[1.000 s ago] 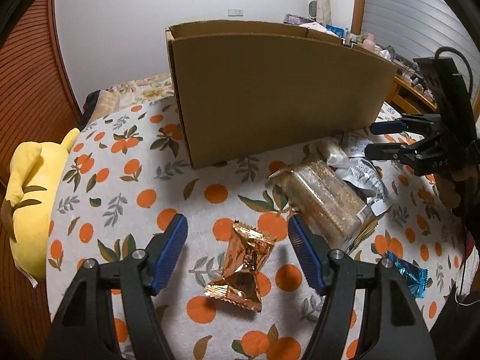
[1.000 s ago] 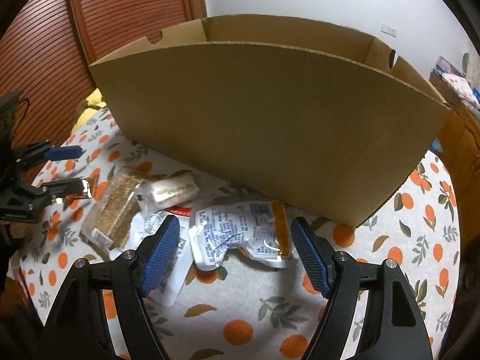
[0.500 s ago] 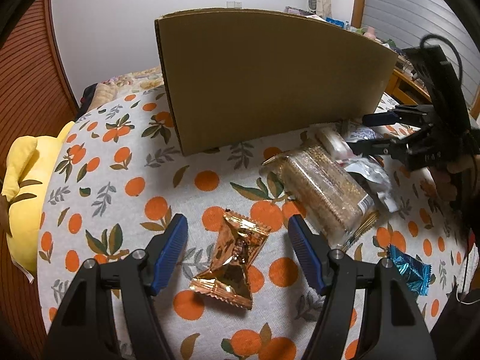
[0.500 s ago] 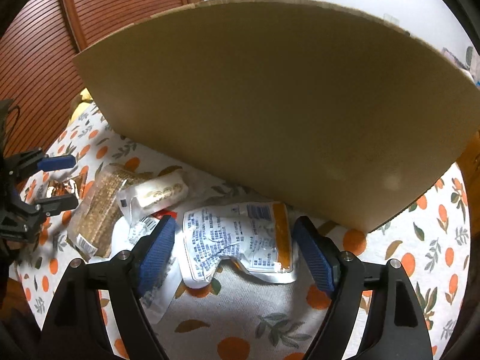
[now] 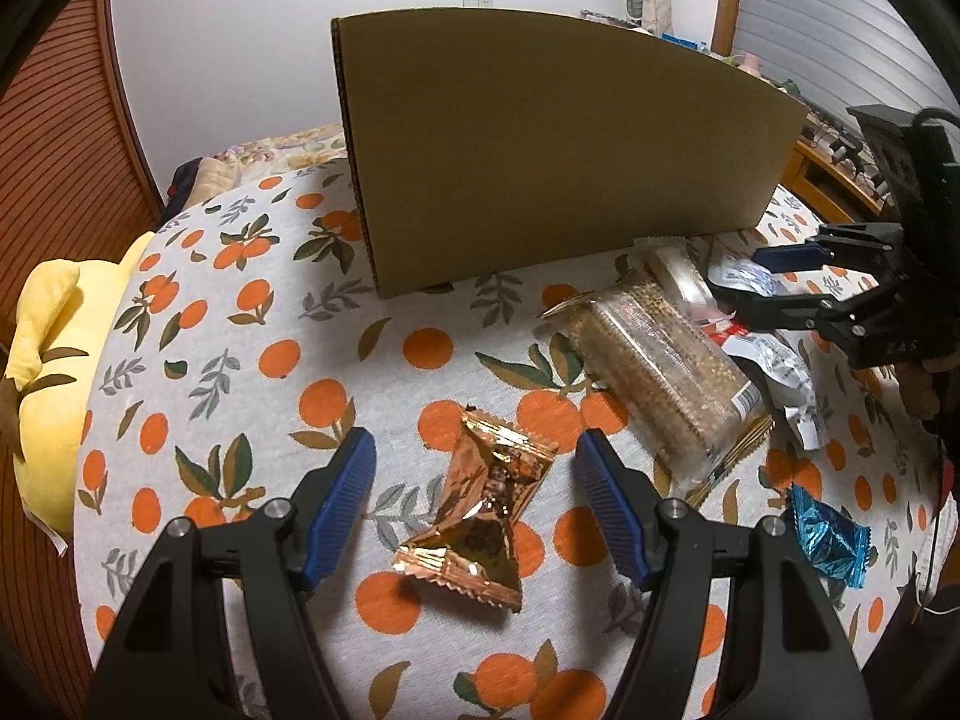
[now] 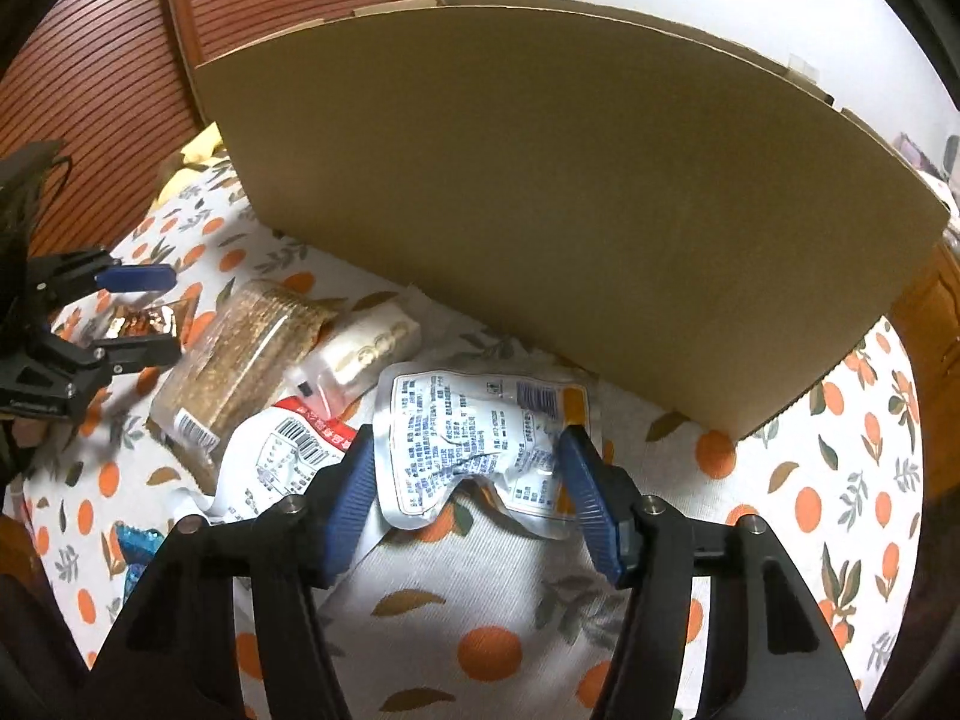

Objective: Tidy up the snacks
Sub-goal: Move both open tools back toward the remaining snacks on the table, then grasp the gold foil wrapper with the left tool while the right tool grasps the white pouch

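Snacks lie loose on the tablecloth (image 5: pixel 252 360) before the cardboard box (image 5: pixel 540 150). Both grippers have dropped lower: the left gripper (image 5: pixel 474 474) now straddles the gold wrapper (image 5: pixel 480 516), the right gripper (image 6: pixel 465 480) the white pouch (image 6: pixel 474 438), both spread, nothing grasped; closing likely follows.

cardboard box (image 5: pixel 558 150) interior hidden (only outer wall shows), pouch print (image 6: pixel 474 438) illegible
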A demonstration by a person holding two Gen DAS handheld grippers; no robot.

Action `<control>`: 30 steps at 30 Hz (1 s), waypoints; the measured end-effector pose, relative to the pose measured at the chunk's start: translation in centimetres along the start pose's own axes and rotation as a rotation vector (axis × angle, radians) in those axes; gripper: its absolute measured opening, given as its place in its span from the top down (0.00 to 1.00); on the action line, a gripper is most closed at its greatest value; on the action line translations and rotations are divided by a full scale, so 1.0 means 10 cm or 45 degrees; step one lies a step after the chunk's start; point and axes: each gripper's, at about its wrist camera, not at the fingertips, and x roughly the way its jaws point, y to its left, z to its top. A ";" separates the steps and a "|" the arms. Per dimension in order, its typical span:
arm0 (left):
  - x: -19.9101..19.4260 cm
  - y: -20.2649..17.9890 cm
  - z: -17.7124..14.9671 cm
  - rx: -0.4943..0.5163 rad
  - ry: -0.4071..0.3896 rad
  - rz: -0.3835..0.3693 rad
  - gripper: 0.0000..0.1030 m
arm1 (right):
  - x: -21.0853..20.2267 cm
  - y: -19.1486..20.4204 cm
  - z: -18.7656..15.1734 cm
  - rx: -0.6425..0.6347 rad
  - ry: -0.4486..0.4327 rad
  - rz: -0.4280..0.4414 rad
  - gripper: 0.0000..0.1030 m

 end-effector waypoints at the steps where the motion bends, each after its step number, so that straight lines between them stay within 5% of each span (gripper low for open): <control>1: 0.00 0.00 0.00 0.001 0.000 0.000 0.32 | -0.01 0.01 -0.01 -0.002 0.002 0.003 0.40; 11: -0.05 -0.03 -0.02 0.021 0.005 -0.006 0.35 | -0.04 0.02 -0.03 0.012 -0.001 -0.005 0.38; 17: -0.08 -0.02 -0.02 0.029 0.000 -0.016 0.51 | -0.01 -0.01 0.00 0.023 -0.002 -0.023 0.29; 27: -0.09 -0.02 -0.07 0.035 0.009 0.007 0.51 | 0.10 -0.05 0.03 0.032 -0.001 -0.072 0.14; 30: -0.11 -0.02 -0.09 0.038 0.000 -0.007 0.60 | 0.12 -0.06 0.03 0.036 -0.008 -0.072 0.12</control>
